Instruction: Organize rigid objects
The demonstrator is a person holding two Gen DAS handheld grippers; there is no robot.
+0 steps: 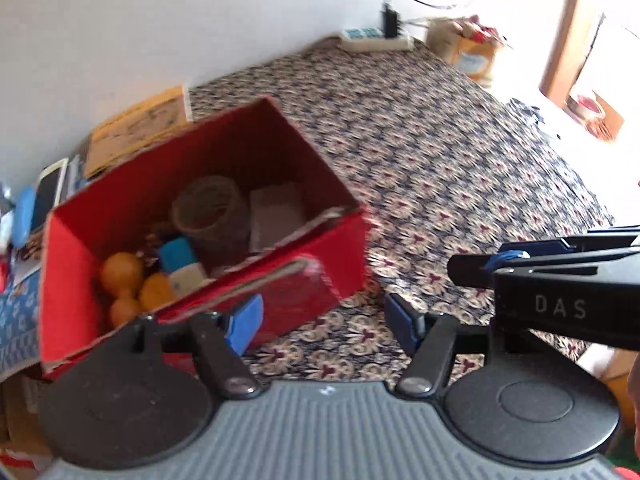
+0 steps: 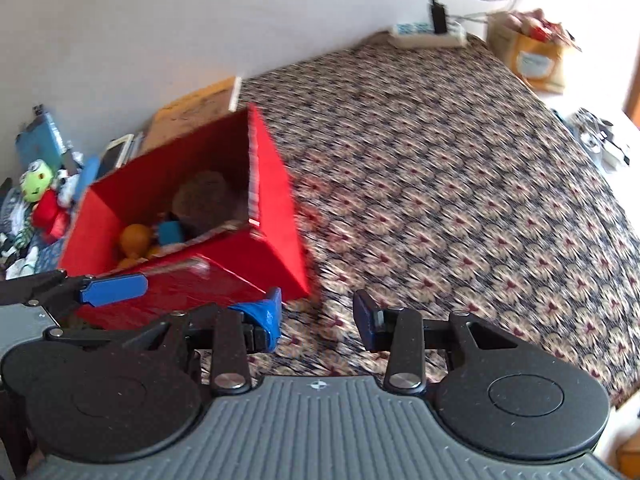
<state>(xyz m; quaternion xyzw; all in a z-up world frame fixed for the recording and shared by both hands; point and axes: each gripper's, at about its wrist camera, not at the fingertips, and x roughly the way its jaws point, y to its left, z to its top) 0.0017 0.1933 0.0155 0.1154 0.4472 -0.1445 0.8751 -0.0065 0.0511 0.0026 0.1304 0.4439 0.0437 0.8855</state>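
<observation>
Holding both grippers clear of the red box (image 1: 200, 216), the person has each pair of jaws released and empty: the left gripper (image 1: 320, 322) and the right gripper (image 2: 316, 318) each show only patterned surface (image 1: 440, 168) between the blue pads. In the left view the box lies at 10 o'clock of the jaws, open top facing up, so that items can be dropped in from above. Its contents, counted: three orange balls (image 1: 122, 272), one blue block (image 1: 178, 256), one white block (image 1: 188, 280), one brown roll (image 1: 210, 210) and one pale flat piece (image 1: 276, 216). The surface from 12 to 3 o'clock carries no loose item, so sorting appears largely complete. One power strip (image 1: 376, 38) sits at the far edge.
</observation>
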